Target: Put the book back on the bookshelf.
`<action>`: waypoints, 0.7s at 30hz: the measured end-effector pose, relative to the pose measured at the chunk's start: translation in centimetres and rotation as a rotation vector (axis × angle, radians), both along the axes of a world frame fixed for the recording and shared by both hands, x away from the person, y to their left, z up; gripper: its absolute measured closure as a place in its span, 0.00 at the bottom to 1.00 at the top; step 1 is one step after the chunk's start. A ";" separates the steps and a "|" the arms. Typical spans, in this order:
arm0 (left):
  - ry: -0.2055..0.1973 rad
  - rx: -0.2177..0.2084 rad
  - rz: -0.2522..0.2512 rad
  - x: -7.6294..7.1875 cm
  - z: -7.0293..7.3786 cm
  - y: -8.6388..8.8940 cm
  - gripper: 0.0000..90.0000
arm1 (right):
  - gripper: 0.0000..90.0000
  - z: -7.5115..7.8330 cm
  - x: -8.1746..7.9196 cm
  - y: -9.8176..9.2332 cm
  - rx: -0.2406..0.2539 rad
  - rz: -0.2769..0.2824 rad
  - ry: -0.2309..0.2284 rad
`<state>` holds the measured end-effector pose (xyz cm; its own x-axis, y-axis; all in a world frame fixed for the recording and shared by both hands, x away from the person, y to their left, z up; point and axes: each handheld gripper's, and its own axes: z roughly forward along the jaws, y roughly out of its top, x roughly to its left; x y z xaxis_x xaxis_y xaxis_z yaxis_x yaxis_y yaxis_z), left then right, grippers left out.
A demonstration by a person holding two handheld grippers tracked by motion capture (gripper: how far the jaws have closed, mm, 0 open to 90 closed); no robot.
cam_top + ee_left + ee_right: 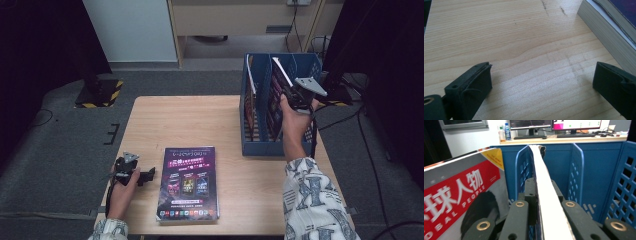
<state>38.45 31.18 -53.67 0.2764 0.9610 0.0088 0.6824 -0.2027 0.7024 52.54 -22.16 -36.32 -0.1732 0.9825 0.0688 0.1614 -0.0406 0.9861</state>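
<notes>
The right gripper (292,96) is clamped on a magazine (278,90) that stands on edge in the blue file rack (260,147) at the far right of the table (200,120). In the right gripper view the magazine's white edge (544,192) runs straight up between the two black jaws, which press against it from either side (one pad on each cover), so the thin spine sits squarely in the middle of the grip. The magazine leans inside the middle slot of the rack, between two blue dividers. A second magazine with a red cover (461,195) stands in the neighbouring slot just beside it.

The left gripper (148,175) rests low at the near left of the table, its jaws spread wide with bare wood between them and nothing held. A stack of magazines (189,182) lies flat just beside it; in the left gripper view the stack's page edges (604,32) show close to one jaw, not touching it.
</notes>
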 end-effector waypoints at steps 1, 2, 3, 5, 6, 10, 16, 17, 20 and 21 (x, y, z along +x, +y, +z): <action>0.000 -0.001 0.001 0.0 0.0 0.0 0.01 | 0.91 0.1 0.1 0.1 -0.005 -0.008 0.001; 0.000 0.000 0.000 0.0 0.0 0.0 0.01 | 0.91 0.1 0.3 0.1 -0.006 -0.018 0.000; 0.000 0.000 0.000 0.0 0.0 0.0 0.01 | 0.91 0.0 0.4 0.1 -0.006 -0.023 0.002; 0.000 0.000 0.000 0.0 0.0 0.0 0.01 | 0.91 -0.1 0.6 0.2 -0.011 -0.041 0.003; 0.000 0.000 0.000 0.0 0.0 0.0 0.01 | 0.91 -0.2 0.7 0.2 -0.014 -0.045 0.005; 0.000 0.000 0.000 0.0 0.0 0.0 0.01 | 0.91 -0.6 1.0 0.6 -0.030 -0.061 0.013; 0.000 -0.001 0.000 0.0 0.0 0.0 0.01 | 0.91 -0.9 1.3 1.0 -0.051 -0.064 0.012; 0.000 -0.001 -0.001 0.0 0.0 0.0 0.01 | 0.91 -0.9 1.2 1.1 -0.051 -0.062 0.013; 0.000 0.000 -0.001 0.0 0.0 0.0 0.01 | 0.91 -1.0 1.2 1.4 -0.062 -0.057 0.011; 0.000 -0.001 -0.001 0.0 0.0 0.0 0.01 | 0.91 -1.0 1.2 1.5 -0.069 -0.054 0.008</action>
